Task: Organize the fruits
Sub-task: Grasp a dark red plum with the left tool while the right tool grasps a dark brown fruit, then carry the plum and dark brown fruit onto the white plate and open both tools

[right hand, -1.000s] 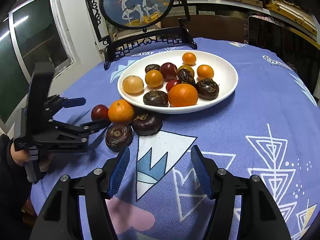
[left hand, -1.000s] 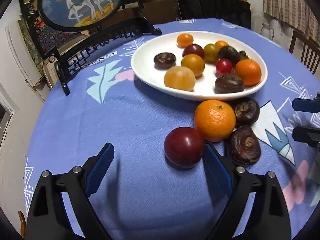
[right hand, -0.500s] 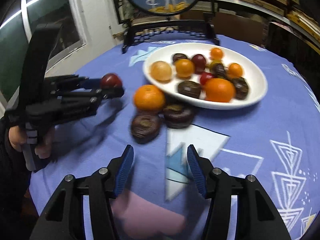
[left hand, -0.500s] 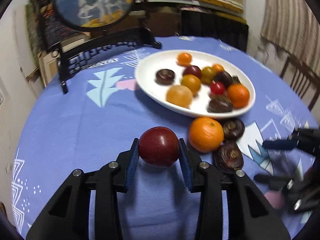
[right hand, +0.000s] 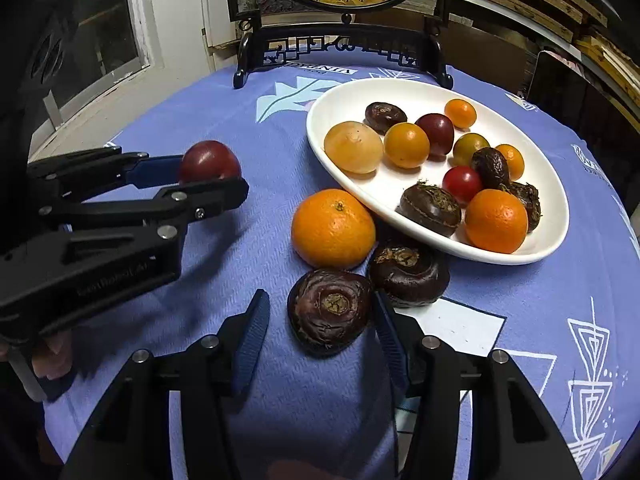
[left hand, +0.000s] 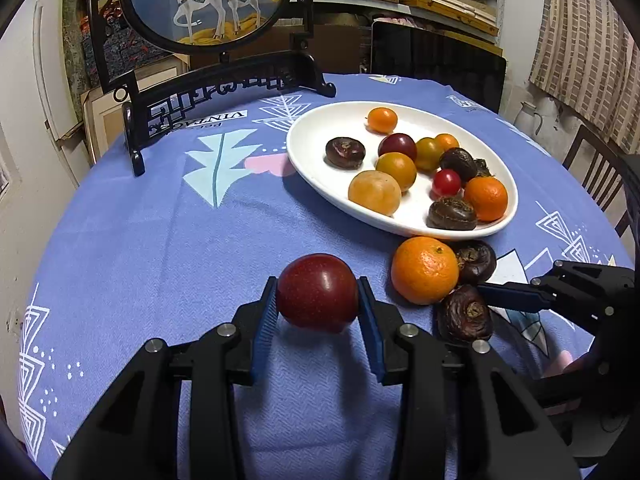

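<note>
My left gripper (left hand: 318,306) is shut on a dark red plum (left hand: 316,286) and holds it just above the blue tablecloth, left of the white plate (left hand: 304,160). The right wrist view shows the same plum (right hand: 208,158) between the left fingers. My right gripper (right hand: 320,302) straddles a dark brown water chestnut (right hand: 328,312) on the cloth. Its jaws are closing, with a gap left at the left pad. An orange (right hand: 333,228) and a second chestnut (right hand: 408,276) lie just beyond, against the plate's rim (right hand: 520,258). The plate holds several small fruits and chestnuts.
A round deer picture on a black carved stand (left hand: 224,84) stands at the back of the table. The round table's edge curves close on the left and front. A wooden chair (left hand: 592,160) is at the right. A window (right hand: 80,40) is at the left.
My left gripper closed on the plum and raised it slightly off the cloth. My right gripper moved left to the near chestnut and its jaws narrowed around it.
</note>
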`<state>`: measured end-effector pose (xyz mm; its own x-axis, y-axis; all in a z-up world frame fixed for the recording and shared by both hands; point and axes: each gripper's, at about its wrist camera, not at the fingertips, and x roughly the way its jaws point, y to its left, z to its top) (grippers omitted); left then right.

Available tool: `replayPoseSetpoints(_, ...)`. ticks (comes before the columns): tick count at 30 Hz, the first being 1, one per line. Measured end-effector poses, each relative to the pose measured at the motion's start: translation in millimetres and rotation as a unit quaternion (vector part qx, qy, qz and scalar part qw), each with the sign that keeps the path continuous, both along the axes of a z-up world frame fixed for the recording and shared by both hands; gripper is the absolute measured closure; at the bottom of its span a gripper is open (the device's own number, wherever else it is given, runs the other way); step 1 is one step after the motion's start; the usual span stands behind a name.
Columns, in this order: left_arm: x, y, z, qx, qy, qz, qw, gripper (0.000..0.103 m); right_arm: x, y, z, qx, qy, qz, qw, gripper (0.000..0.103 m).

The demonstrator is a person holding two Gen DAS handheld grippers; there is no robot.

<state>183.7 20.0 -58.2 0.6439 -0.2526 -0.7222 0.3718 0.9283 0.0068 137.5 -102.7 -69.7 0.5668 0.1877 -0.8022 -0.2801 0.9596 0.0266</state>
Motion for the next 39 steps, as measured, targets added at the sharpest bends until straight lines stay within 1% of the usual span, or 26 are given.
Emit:
replayPoseSetpoints(1, 0.9, 0.3, -0.1, 0.000, 0.001, 0.001, 1.0000, 0.065, 0.9, -1.0, -0.8, -0.001, 0.001, -0.003, 1.000, 0.061)
replayPoseSetpoints(4, 1.5, 0.6, -0.5, 0.000, 0.002, 0.003, 1.0000, 0.065, 1.3, -5.6, -1.6, 0.010, 0.003, -0.008, 1.000, 0.061)
replayPoseSetpoints(8, 1.5, 0.1, -1.2, 0.003, 0.002, 0.004, 1.0000, 0.065, -8.0, -9.9, 0.3, 0.031, 0.002, -0.003, 1.000, 0.061)
replayPoseSetpoints(12, 2.4, 0.2, -2.7, 0.005, 0.005, 0.005, 1.0000, 0.065, -20.5, -16.8, 7.3, 0.040, -0.012, -0.001, 0.999, 0.061)
replayPoseSetpoints(19, 3.1, 0.8, -3.5, 0.006, 0.006, 0.008, 0.9999, 0.065, -31.2, -36.2, 11.9, 0.054, -0.017, -0.017, 0.998, 0.061)
replayPoseSetpoints(33, 3.8, 1.6, -4.4, 0.011, 0.007, 0.015, 0.9998, 0.065, -46.8, -79.0, 17.3, 0.070, -0.029, -0.051, 0.996, 0.061)
replayPoseSetpoints(39, 4.1, 1.0, -4.7, 0.013, 0.007, 0.018, 0.9997, 0.065, -49.4, -87.6, 18.2, 0.072, -0.032, -0.058, 0.995, 0.061)
